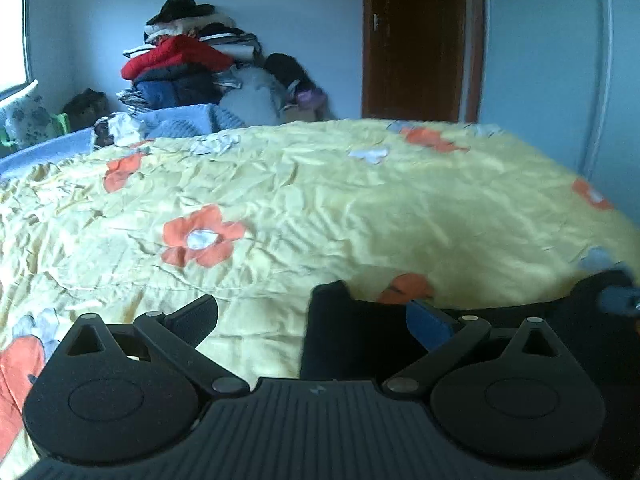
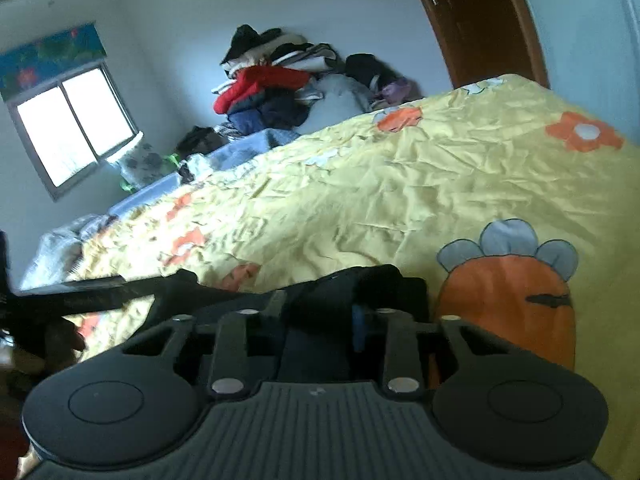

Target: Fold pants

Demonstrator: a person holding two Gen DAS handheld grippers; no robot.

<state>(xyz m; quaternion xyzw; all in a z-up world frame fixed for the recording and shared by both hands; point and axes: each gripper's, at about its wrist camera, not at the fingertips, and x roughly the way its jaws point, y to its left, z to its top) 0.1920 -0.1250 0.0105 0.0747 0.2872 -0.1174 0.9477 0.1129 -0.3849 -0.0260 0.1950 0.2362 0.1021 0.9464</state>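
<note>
Left wrist view: left gripper low centre of frame, jaws spread wide apart, nothing clamped. Dark, near-black pants lie on the bed at lower centre and lower right; one corner of the fabric sits between the spread fingers, and whether the right-hand finger touches it cannot be told. A blue pad shows on that finger.

Right wrist view: right gripper at lower centre, jaws drawn together, pinched on a fold of the same dark cloth bunched up between the fingers. More of the cloth runs off to the lower left of frame.

Surface: crumpled yellow bedspread with orange flower and carrot patches, covering most of both views.

Background: heap of folded clothes topped by a red jacket at upper left; brown wooden door upper right; bright window at left in the right wrist view
</note>
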